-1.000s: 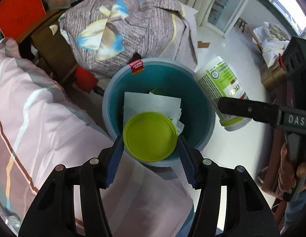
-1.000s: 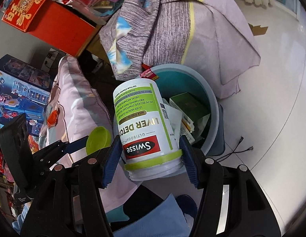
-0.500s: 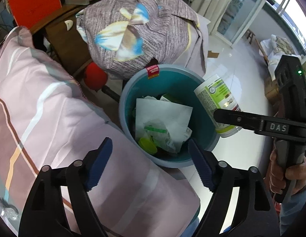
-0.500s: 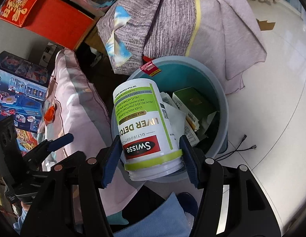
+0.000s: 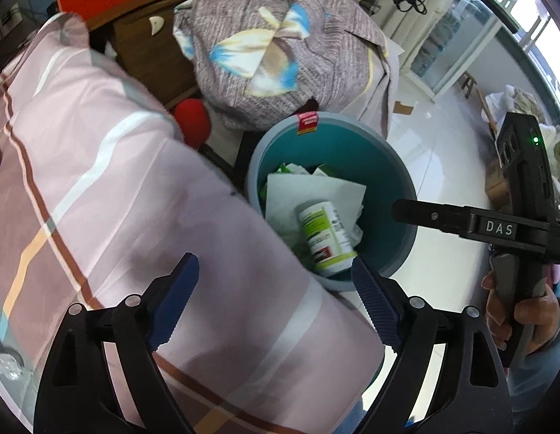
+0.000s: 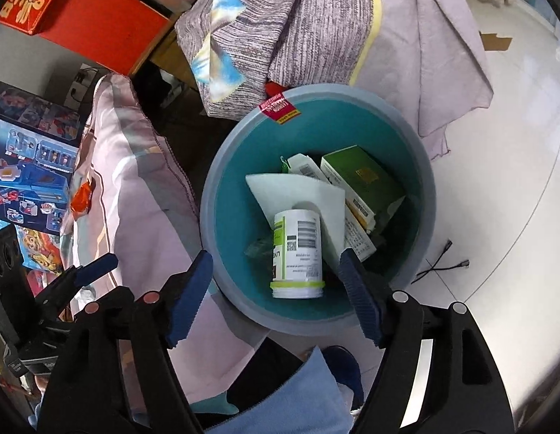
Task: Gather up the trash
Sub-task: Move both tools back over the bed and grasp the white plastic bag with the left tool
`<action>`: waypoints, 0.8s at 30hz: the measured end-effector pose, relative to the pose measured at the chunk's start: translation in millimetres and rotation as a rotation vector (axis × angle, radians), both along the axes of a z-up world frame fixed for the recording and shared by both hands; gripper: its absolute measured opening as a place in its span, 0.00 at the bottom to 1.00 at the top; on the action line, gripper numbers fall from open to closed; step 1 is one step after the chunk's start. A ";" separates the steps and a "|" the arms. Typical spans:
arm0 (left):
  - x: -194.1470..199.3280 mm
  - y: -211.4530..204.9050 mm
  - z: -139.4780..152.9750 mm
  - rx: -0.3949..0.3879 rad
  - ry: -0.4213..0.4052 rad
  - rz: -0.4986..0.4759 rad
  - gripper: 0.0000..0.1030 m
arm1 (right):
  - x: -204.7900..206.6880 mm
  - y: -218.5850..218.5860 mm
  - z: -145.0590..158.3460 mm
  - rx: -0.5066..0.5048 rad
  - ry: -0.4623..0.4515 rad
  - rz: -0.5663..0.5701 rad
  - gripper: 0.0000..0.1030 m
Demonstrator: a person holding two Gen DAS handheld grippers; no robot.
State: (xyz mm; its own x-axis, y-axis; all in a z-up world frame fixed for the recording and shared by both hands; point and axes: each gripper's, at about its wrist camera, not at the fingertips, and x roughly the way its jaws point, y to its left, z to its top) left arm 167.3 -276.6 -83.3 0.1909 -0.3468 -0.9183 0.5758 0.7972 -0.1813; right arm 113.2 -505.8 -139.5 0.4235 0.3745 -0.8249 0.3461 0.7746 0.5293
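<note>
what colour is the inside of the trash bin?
Teal inside, with a grey-blue rim, on the trash bin. Clearest in the right wrist view.

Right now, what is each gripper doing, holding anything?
Left gripper: fingers opening, nothing between them.
Right gripper: fingers opening, empty; white green-labelled supplement bottle lies in the blue round bin.

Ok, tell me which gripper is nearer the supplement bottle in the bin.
Right. The right gripper hangs directly over the bottle, jaws opening, nothing gripped. The left gripper sits off over the pink bedding beside the bin.

Glossy plastic bin point(image 6: 421, 166), cloth pillow point(image 5: 99, 181)
</note>
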 end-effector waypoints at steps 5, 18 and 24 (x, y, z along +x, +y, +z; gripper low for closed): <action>-2.0 14.0 -0.3 -0.014 0.009 0.020 0.85 | -3.1 4.3 1.9 -0.012 0.017 -0.013 0.71; -7.5 62.3 15.7 -0.078 -0.010 0.071 0.89 | -2.2 42.2 26.2 -0.074 0.033 0.020 0.75; -10.8 101.7 20.9 -0.101 -0.018 0.121 0.89 | 5.8 76.4 36.0 -0.088 0.056 0.066 0.76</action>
State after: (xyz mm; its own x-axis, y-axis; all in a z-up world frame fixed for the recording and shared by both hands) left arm 156.5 -174.9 -62.4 0.2532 -0.4110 -0.8757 0.4805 0.8391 -0.2549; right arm 119.0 -429.3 -103.5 0.3528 0.3249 -0.8775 0.3203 0.8392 0.4395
